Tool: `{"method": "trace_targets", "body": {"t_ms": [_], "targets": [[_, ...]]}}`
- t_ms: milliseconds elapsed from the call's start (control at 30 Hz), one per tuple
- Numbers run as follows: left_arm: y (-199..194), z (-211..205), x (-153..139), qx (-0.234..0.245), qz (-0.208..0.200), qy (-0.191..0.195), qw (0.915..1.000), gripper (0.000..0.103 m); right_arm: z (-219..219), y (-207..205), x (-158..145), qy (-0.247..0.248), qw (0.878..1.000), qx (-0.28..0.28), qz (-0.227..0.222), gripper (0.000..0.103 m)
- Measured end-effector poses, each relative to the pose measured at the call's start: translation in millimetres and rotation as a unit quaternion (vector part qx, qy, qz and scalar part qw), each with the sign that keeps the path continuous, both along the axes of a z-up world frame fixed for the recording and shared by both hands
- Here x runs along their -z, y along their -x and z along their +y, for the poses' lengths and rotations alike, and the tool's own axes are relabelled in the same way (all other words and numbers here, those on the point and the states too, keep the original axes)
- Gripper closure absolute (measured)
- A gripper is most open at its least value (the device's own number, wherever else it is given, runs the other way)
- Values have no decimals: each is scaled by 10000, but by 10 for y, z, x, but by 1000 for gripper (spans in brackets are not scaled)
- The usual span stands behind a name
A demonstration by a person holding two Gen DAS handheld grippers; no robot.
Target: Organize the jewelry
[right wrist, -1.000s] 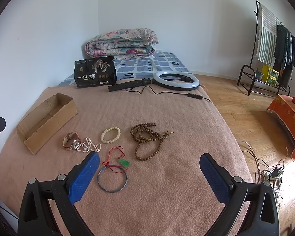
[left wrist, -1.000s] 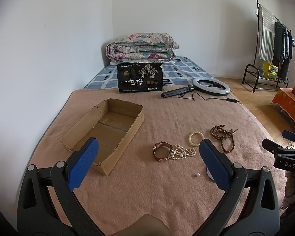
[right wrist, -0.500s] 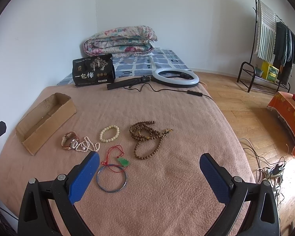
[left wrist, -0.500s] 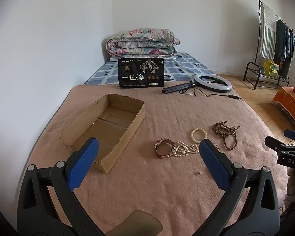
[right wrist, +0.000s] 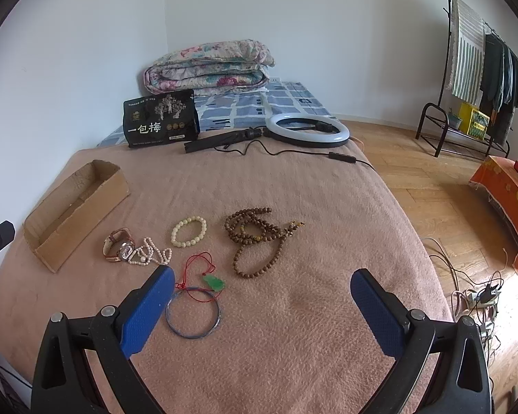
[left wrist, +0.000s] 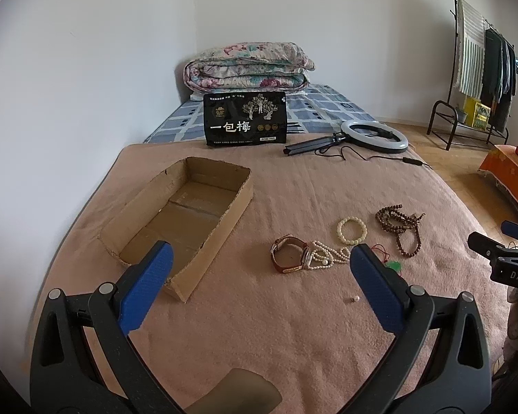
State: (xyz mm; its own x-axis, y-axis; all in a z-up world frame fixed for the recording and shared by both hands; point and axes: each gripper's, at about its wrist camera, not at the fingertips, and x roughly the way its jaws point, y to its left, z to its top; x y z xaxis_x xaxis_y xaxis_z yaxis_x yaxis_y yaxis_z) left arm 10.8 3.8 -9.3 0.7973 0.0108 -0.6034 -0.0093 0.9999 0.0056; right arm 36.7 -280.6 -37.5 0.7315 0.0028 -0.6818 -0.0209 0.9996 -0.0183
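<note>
Our left gripper (left wrist: 257,279) hangs above the pink blanket (left wrist: 293,338) with its blue fingers spread wide and nothing between them. In this left view the cardboard box (left wrist: 238,203) lies ahead to the left, and we see no jewelry in it. To its right sit the watch (left wrist: 288,258), touching the pearl necklace (left wrist: 328,258), then the cream bracelet (left wrist: 351,230) and the brown beads (left wrist: 399,227) farther right. A single loose pearl (left wrist: 355,299) lies apart, near the right finger.

In the right view, our right gripper (right wrist: 262,296) is likewise wide open and empty. Just ahead of its left finger lie the blue bangle (right wrist: 193,314) and the red cord with green pendant (right wrist: 205,276), overlapping each other; the beads, bracelet, pearls and watch are spread beyond, with the box at far left.

We judge the sorting has not begun: every piece lies on the blanket and remains to be moved into the box.
</note>
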Motion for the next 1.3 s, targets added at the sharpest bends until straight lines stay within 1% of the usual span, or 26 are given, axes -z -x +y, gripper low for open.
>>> {"method": "trace_targets", "body": {"t_ms": [167, 300, 467, 533, 600, 667, 733, 767, 800, 833, 900, 967, 1033, 1167, 1200, 1267, 1300], "targets": [[-24, -15, 47, 19, 48, -2, 10000, 0, -12, -40, 24, -19, 10000, 22, 41, 0], [-91, -20, 126, 85, 205, 77, 9997, 0, -43, -93, 29, -47, 10000, 53, 67, 0], [-149, -29, 211, 162, 278, 62, 9995, 0, -141, -157, 2, -37, 9998, 190, -72, 0], [-170, -57, 253, 203, 308, 7, 9993, 3, -164, -209, 0, 0, 9997, 204, -130, 0], [-208, -69, 305, 263, 416, 39, 9988, 5, -164, -281, 7, 44, 9998, 148, -138, 0], [-267, -74, 373, 307, 577, 121, 9978, 11, -152, -360, 22, 125, 9999, 49, -104, 0], [-337, -89, 456, 332, 743, 151, 9966, 20, -146, -457, 55, 208, 9998, 35, -57, 0], [-373, -101, 499, 352, 818, 155, 9959, 22, -153, -501, 72, 206, 9998, 45, -29, 0], [-407, -108, 537, 379, 885, 156, 9952, 25, -166, -561, 102, 175, 9998, 56, 30, 0], [-448, -127, 576, 412, 947, 164, 9945, 31, -173, -610, 129, 142, 9998, 59, 82, 0], [-519, -163, 651, 452, 1056, 134, 9933, 39, -183, -697, 187, 86, 9997, 57, 204, 1], [-580, -195, 712, 534, 1129, 116, 9921, 44, -196, -787, 256, 24, 9994, 35, 342, 2], [-634, -217, 771, 646, 1218, 142, 9903, 52, -203, -856, 327, -52, 9989, -5, 468, 3], [-746, -268, 863, 831, 1328, 198, 9875, 56, -227, -986, 459, -226, 9970, -75, 741, 9], [-778, -280, 889, 857, 1374, 235, 9865, 59, -242, -1025, 497, -282, 9963, -97, 805, 9], [-840, -292, 921, 949, 1492, 370, 9835, 60, -252, -1089, 553, -296, 9956, -122, 881, 11], [-877, -299, 939, 969, 1529, 396, 9827, 63, -246, -1105, 563, -277, 9954, -128, 903, 11]]}}
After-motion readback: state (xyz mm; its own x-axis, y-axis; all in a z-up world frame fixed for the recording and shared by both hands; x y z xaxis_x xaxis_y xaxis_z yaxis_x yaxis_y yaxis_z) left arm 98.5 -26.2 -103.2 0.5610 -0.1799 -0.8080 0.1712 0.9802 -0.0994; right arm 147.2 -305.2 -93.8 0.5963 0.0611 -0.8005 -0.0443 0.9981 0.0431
